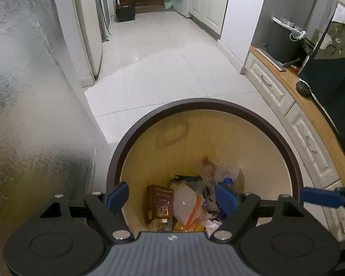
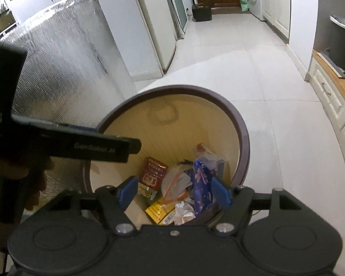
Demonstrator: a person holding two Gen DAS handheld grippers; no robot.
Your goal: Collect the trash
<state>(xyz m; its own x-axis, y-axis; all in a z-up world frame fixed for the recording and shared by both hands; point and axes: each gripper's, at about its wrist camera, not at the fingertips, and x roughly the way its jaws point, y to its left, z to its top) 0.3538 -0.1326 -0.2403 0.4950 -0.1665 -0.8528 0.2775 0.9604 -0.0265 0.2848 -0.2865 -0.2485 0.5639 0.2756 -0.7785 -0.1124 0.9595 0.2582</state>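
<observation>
White floor tiles (image 1: pixel 149 73) surround the round bin (image 1: pixel 285 138). Both tongs, left gripper (image 1: pixel 172 199) and right gripper (image 2: pixel 173 192), hang spread and empty above it. Inside: a stiff red box (image 2: pixel 153 172), then probably light, crinkly wrappers (image 2: pixel 202 174); pinch edges.

A smooth cream plastic bin (image 1: pixel 260 138) (dark matt rim) stands on glossy white floor tiles (image 1: pixel 161 73) beside crinkled silver foil (image 2: pixel 64 64).
</observation>
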